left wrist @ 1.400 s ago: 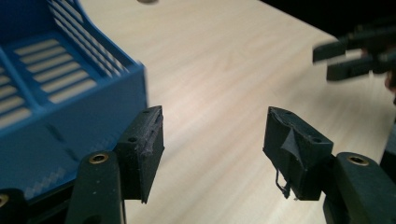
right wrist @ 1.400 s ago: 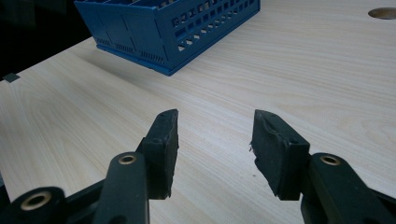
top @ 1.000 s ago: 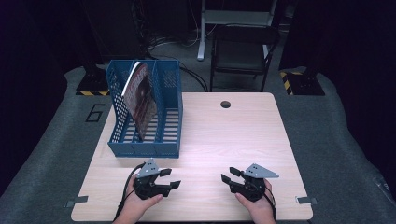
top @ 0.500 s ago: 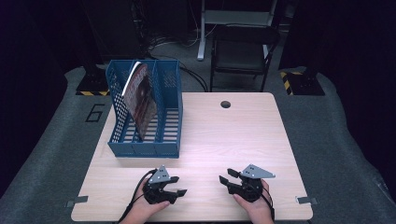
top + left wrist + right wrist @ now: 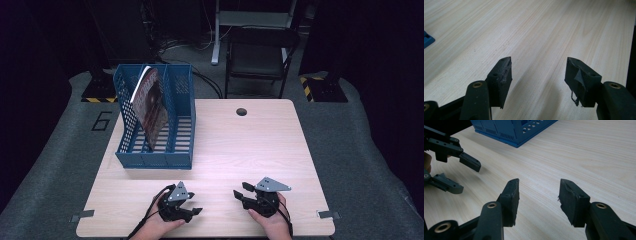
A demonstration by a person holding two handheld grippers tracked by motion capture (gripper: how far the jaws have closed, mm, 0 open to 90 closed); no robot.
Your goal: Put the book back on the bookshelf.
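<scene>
While both grippers rest low at the table's (image 5: pixel 260 145) near edge, jaws parted and empty, the magazine (image 5: pixel 152 107) leans upright in the blue file rack (image 5: pixel 172 155). The rack lies ahead-left of the left gripper (image 5: pixel 192 204), the nearer one; the right gripper (image 5: pixel 240 192) sits farther. Bare wood between.

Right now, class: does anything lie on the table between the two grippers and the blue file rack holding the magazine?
Nothing visible does. Bare table lies between the left gripper, the right gripper and the file rack with its magazine.
</scene>
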